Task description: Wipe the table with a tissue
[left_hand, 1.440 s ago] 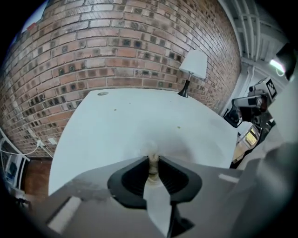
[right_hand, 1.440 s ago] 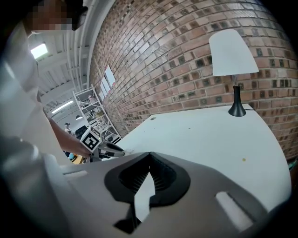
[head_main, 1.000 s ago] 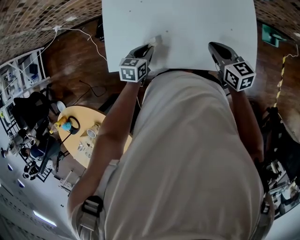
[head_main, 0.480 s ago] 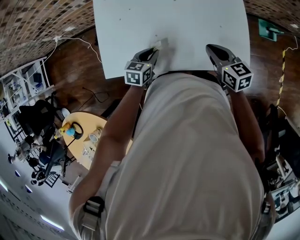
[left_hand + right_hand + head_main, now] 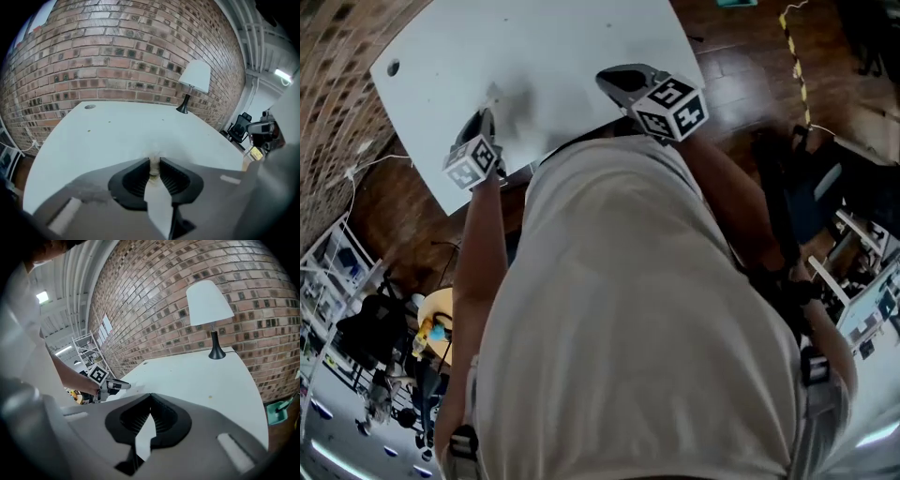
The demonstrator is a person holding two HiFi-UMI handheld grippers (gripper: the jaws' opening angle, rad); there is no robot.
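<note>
A white tissue is pinched at the tips of my left gripper, which is shut on it, and it presses on the white table. In the head view the left gripper reaches over the table's near edge at the left, with the tissue a pale blur just beyond its tips. My right gripper hovers over the table to the right. Its jaws meet with nothing between them. From there the left gripper shows at the left, low on the table.
A lamp with a white shade stands at the table's far edge by the brick wall. A round cable hole lies in the far left of the top. Small crumbs dot the surface. Wooden floor and cables surround the table.
The left gripper has slid leftward across the table with the tissue still pinched. The head view has swung, so the table now sits tilted at the upper left. The right gripper has barely shifted.
</note>
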